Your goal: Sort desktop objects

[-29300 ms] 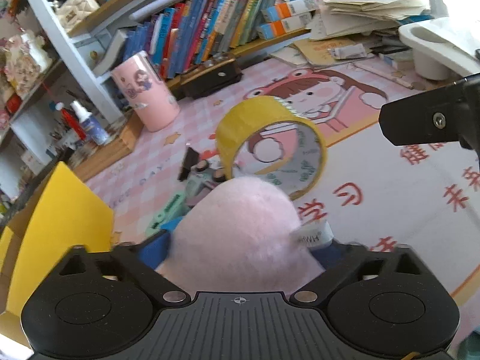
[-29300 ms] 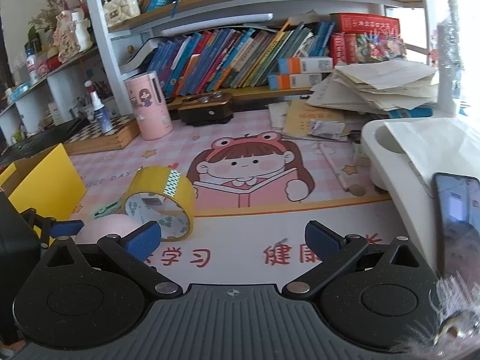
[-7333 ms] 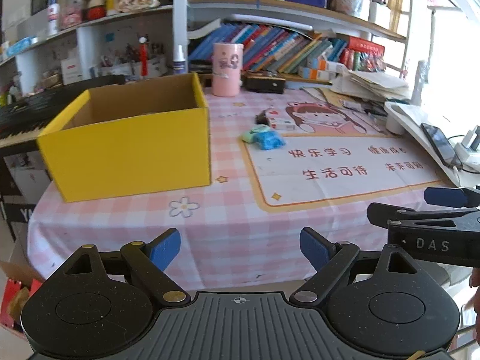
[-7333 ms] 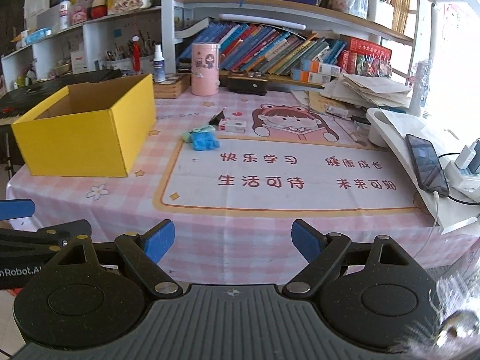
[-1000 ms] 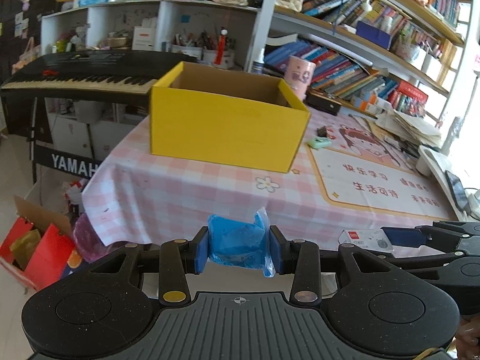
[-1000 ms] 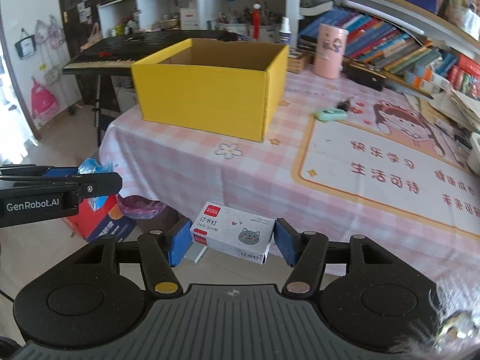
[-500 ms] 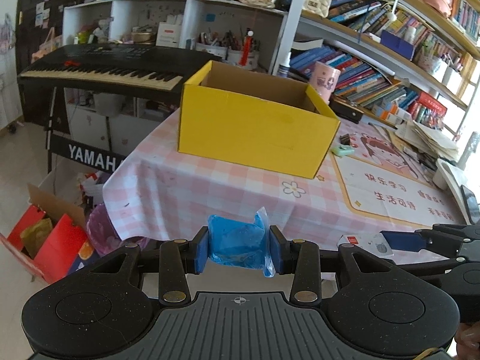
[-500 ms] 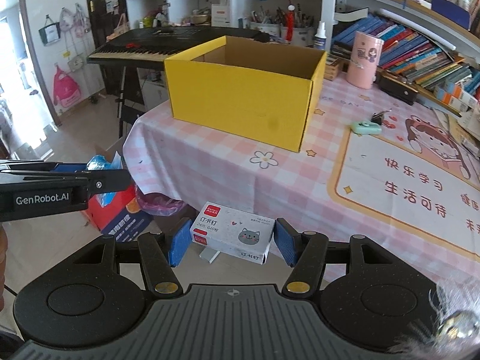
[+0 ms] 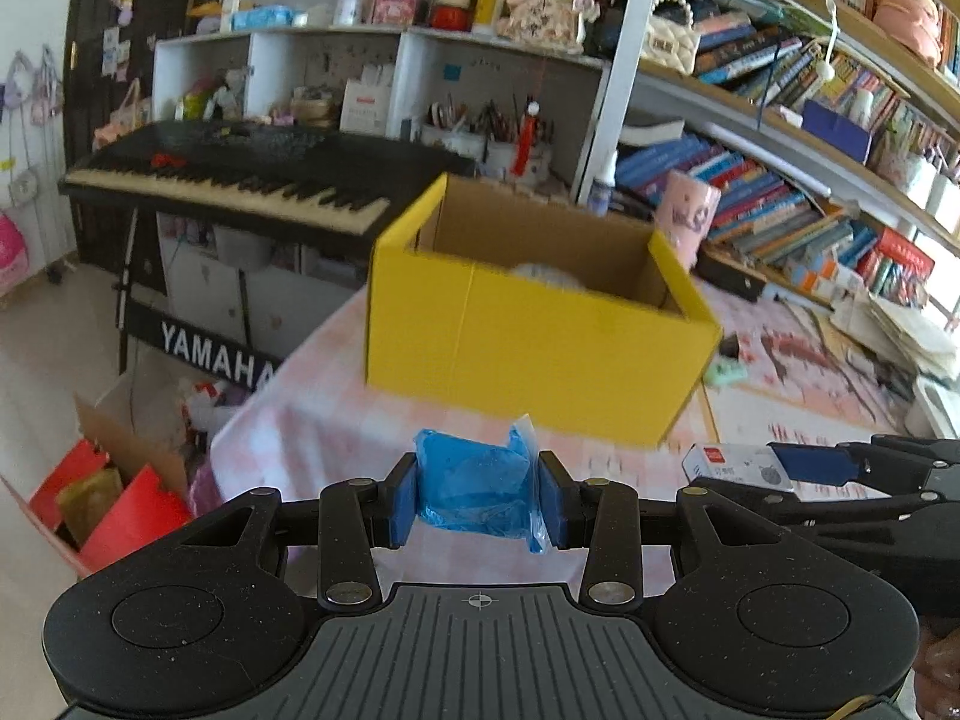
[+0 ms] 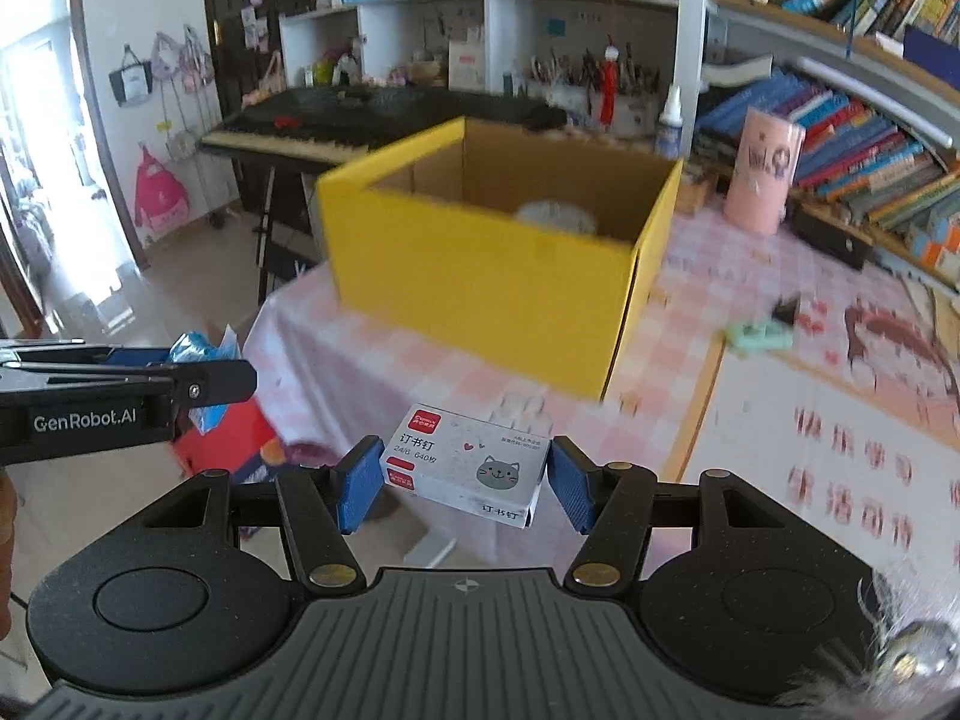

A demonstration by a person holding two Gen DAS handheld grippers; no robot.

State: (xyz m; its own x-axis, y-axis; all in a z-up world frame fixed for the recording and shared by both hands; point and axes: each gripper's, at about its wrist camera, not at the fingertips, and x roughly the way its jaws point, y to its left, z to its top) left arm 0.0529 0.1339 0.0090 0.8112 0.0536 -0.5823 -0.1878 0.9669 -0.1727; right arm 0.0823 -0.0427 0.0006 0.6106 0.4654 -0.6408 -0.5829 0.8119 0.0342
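Observation:
My left gripper (image 9: 478, 503) is shut on a blue plastic-wrapped packet (image 9: 474, 495). My right gripper (image 10: 465, 485) is shut on a white staples box (image 10: 465, 468) with a red label and a grey cat face. Both are held in the air off the table's near corner, short of the open yellow cardboard box (image 9: 528, 342), which also shows in the right wrist view (image 10: 480, 264). A pale fluffy thing (image 10: 555, 217) lies inside the box. The left gripper with its packet shows at the left of the right wrist view (image 10: 204, 372); the right gripper's staples box shows in the left wrist view (image 9: 735, 468).
The table has a pink checked cloth (image 10: 336, 360) and a printed mat (image 10: 840, 450). A mint-green item (image 10: 757, 336) and a small black item (image 10: 787, 307) lie right of the box. A pink cup (image 10: 761, 177), bookshelves, a keyboard (image 9: 228, 180) and red bags on the floor (image 9: 120, 510) surround it.
Both grippers have moved forward and up toward the yellow box, which is now larger and more central. Each still holds its object. The view is blurred by motion.

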